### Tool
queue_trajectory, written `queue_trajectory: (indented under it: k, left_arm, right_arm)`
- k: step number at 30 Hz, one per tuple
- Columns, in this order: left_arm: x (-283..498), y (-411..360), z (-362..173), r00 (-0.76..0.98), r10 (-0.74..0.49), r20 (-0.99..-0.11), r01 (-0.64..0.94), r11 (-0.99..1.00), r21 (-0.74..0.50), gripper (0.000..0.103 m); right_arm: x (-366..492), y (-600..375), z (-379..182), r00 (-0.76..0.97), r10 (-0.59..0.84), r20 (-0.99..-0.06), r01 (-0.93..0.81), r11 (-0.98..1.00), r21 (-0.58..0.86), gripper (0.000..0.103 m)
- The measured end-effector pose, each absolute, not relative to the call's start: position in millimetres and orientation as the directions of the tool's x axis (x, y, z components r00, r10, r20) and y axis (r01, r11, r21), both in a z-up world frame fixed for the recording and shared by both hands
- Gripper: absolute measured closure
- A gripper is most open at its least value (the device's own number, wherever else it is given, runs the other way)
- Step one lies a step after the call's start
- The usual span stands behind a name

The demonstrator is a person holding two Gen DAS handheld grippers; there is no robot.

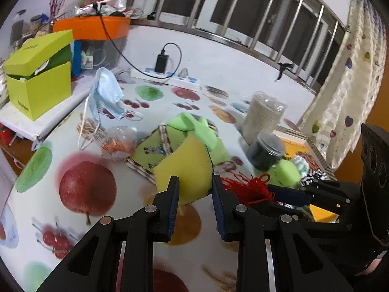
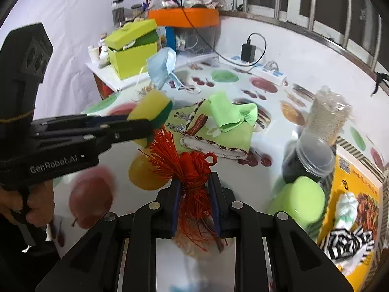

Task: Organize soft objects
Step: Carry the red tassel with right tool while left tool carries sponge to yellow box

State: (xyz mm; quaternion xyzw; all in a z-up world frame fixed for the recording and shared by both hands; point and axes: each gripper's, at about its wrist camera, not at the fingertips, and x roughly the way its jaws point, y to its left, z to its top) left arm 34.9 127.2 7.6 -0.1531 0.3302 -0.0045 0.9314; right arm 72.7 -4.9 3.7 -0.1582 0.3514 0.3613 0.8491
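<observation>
On the fruit-print tablecloth (image 1: 97, 150), the left gripper (image 1: 195, 182) clamped a yellow sponge (image 1: 184, 170); at right, the right gripper (image 2: 194, 182) pinched a red tassel (image 2: 192, 168).

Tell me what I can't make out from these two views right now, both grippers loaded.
- Lime-green box contents: left wrist view, the half-shut lid hides them.
- Clear bottle: left wrist view, motion blur makes the label unreadable.
- Dark jar contents: right wrist view, too dark and blurred.
- Yellow tray: right wrist view, cut by the frame edge.
- Table under the red tassel: hidden by the right gripper.
- Yellow sponge base: hidden by the left gripper.
</observation>
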Motion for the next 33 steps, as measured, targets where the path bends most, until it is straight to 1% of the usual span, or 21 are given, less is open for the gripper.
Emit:
queue_trajectory:
  k: [13,20,33]
  left_arm:
    - [7,84,28,0.792,-0.164,-0.588,-0.002,0.963,-0.271,0.078]
    - [5,54,39,0.791,-0.213,-0.574,0.072,0.963,-0.258,0.078]
    - [4,4,38,0.750,-0.299,-0.589,0.181,0.951,-0.252,0.078]
  right_arm:
    - [35,-55,26,0.569,0.522,-0.636,-0.669,0.743,0.011,0.080]
    - [24,-84,31,0.601,0.510,-0.615,-0.631,0.775,0.026,0.080]
    - [14,-136,29,0.646,0.472,-0.600,-0.549,0.833,0.063,0.080]
